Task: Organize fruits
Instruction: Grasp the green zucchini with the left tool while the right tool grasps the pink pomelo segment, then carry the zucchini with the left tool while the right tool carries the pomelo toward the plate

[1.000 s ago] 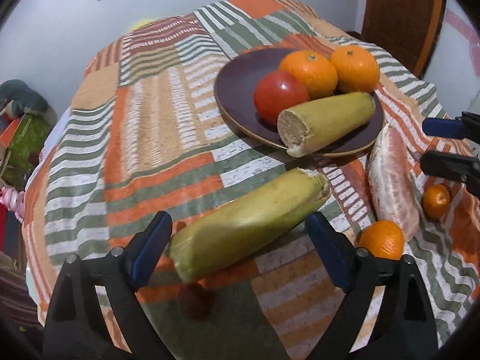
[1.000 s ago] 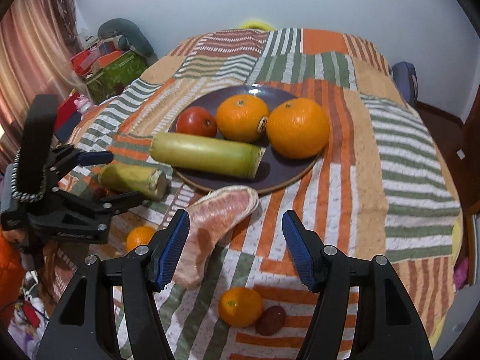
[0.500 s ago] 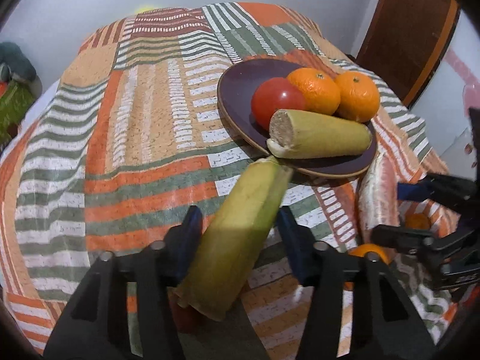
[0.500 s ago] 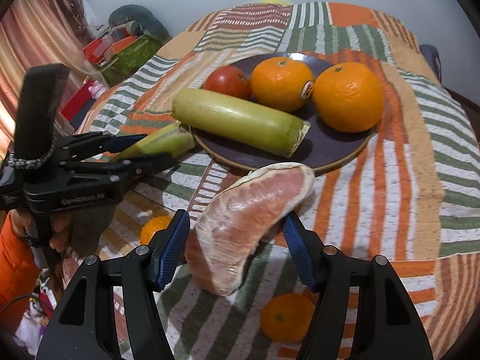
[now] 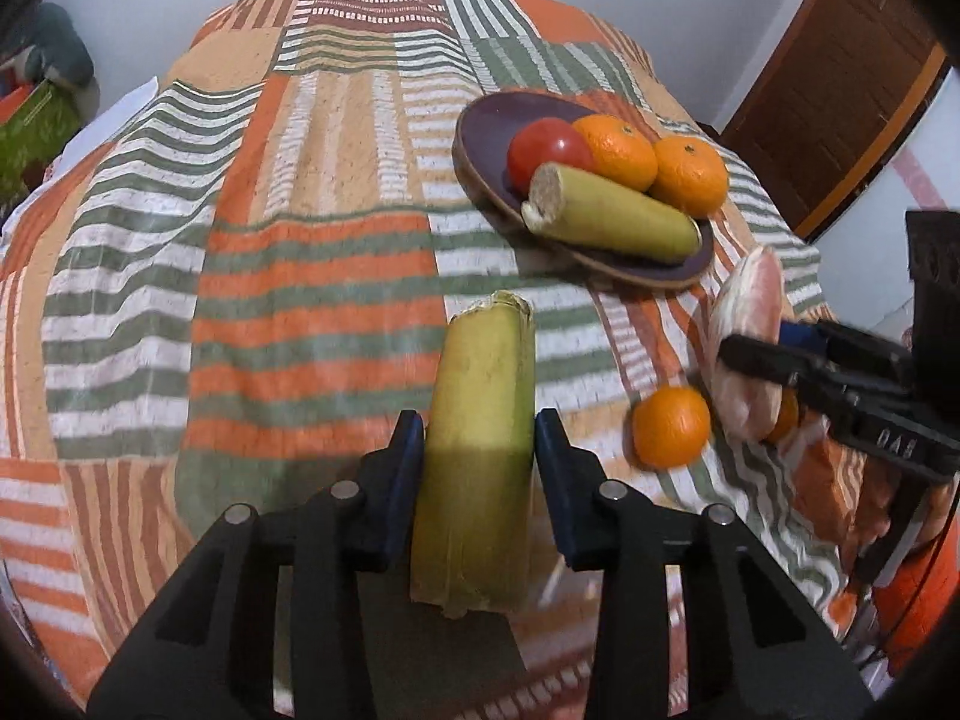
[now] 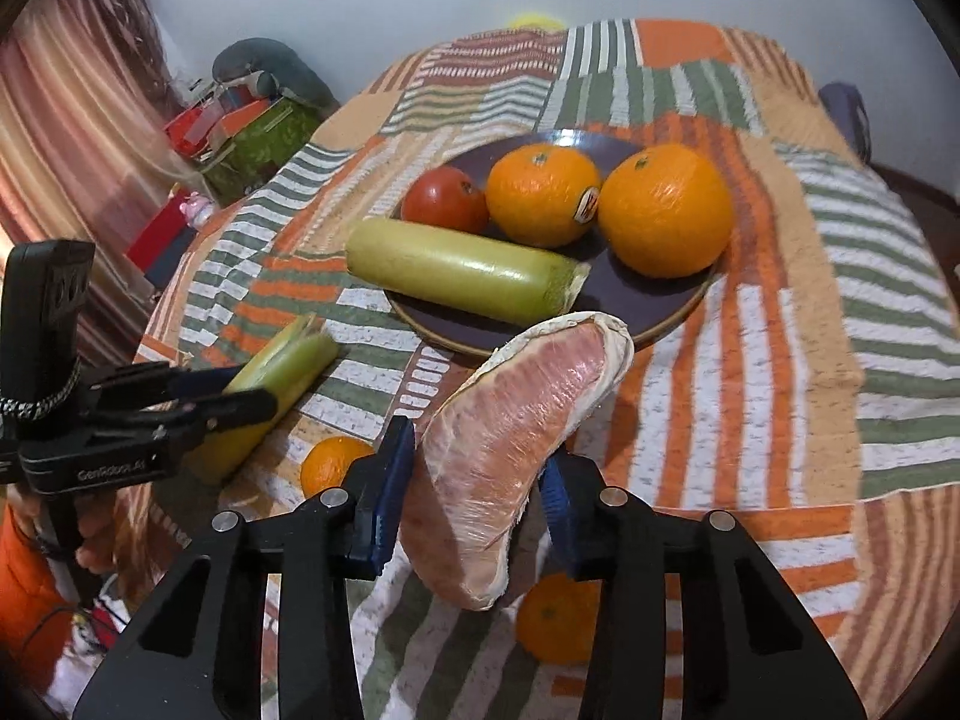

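Now both tongs point(image 5: 480, 450) point(image 6: 474, 480) are closing on corn point(image 5: 480, 438) and pomelo point(image 6: 516, 420).

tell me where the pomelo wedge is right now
In the right wrist view the pomelo wedge sits centre frame between the closing right gripper pads, just in front of the purple plate.

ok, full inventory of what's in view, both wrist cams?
plate: 1, dark purple, on the striped cloth
oranges on plate: 2, orange
tomato: 1, red, on plate
green stalk on plate: 1, yellow-green
held green stalk: 1, yellow-green, between left pads
pomelo wedge: 1, pink, between right pads
small oranges on cloth: 2, orange, near grippers
left gripper: black, blue pads, closing on stalk
right gripper: black, blue pads, closing on wedge
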A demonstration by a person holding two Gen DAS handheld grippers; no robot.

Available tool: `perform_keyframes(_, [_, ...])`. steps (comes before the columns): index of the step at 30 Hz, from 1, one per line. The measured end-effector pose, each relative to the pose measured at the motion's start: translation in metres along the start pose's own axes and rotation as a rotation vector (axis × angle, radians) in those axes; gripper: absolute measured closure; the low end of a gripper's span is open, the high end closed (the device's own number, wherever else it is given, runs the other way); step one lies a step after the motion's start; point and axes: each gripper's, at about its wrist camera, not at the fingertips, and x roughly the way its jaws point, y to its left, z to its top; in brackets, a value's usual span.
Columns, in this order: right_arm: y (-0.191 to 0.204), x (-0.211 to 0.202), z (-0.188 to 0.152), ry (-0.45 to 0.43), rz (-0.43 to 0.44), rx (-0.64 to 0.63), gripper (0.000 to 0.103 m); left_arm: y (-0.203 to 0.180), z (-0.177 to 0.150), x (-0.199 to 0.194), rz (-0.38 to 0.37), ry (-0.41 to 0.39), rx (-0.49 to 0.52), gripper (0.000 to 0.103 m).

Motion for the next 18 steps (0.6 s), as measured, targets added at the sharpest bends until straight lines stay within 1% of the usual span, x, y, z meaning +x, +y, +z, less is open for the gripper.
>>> perform_keyframes(3, [0.000,-0.010,0.001,-0.020,0.002,-0.007,0.066,-0.007,-0.002,-0.001,0.027,0.014,0.031,0.065])
perform_keyframes(7, [0.003,-0.020,0.004,-0.049,-0.023,-0.027,0.066,-0.013,0.005,0.003,0.038,0.009,0.048,0.065])
perform_keyframes(13, [0.002,-0.029,0.009,-0.074,-0.038,-0.032,0.066,-0.013,0.017,0.023,0.059,0.036,0.054,0.065])
perform_keyframes(15, [0.000,-0.032,0.011,-0.081,-0.041,-0.028,0.066,-0.013,0.017,0.021,0.065,0.020,0.046,0.065])
perform_keyframes(18, [-0.003,-0.038,0.013,-0.093,-0.052,-0.029,0.066,-0.014,0.017,0.006,0.073,-0.020,0.037,0.066])
